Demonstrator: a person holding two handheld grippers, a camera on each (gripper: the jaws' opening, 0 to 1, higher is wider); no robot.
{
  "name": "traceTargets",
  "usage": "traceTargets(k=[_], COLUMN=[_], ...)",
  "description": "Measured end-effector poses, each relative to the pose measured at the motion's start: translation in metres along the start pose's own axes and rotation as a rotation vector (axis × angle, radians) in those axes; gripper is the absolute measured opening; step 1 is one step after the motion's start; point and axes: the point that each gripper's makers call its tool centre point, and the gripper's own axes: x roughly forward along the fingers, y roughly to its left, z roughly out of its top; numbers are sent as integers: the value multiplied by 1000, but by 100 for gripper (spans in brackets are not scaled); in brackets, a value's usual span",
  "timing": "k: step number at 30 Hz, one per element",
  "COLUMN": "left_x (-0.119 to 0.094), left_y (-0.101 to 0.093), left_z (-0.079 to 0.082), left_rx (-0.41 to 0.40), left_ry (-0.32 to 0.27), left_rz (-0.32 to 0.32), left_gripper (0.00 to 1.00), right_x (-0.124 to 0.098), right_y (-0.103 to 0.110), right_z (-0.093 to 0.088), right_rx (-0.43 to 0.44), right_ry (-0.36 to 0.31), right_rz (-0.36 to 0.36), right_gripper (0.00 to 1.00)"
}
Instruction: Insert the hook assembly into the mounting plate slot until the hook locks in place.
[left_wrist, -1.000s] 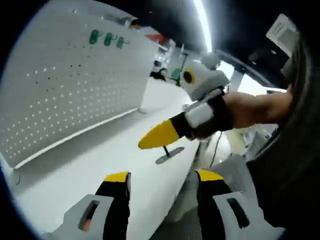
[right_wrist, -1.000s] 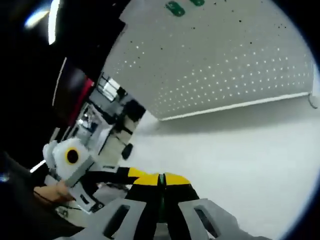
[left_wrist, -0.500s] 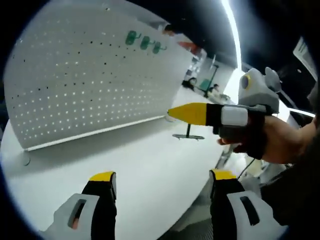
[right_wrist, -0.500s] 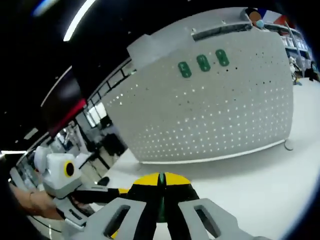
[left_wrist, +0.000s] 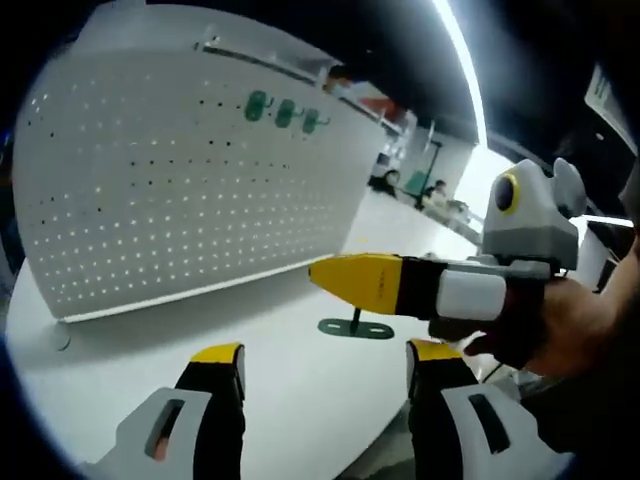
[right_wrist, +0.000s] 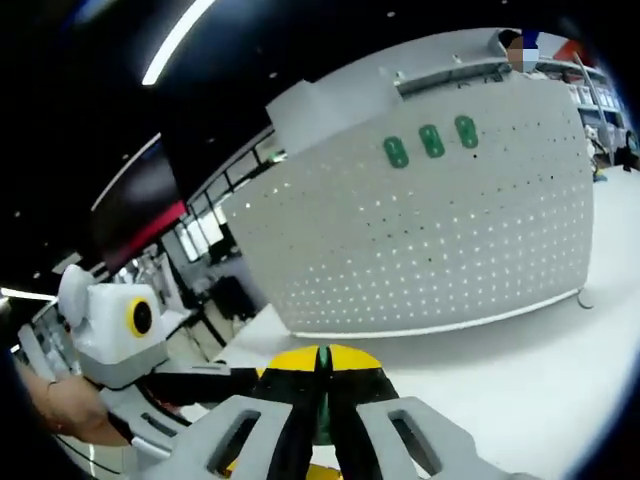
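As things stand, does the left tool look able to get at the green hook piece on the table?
Probably yes: the left tool is open, and the hook piece stands on bare table ahead, though the right tool hovers just above it.

My hook assembly (left_wrist: 355, 326), a dark green flat base with a short upright stem, rests on the white table. The white perforated mounting plate (left_wrist: 170, 200) stands upright beyond it, well apart.
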Motion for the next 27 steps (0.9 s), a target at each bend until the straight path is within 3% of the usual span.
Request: traceTargets(k=[11,23,27], left_x=[-3,-4,-4], left_y=[-5,-6,-9], left_z=[6,18,19], left_rx=[133,107,135], left_ry=[4,-43,-51], left_rz=[19,19,12], left_gripper=[52,40,34], right_x=[4,6,7], right_y=[3,11,14], right_z=[-1,6,5], right_rx=[-22,-106,-110], right_ry=[10,-16,-17], right_rz=[27,52,65], right_gripper=[0,0,0])
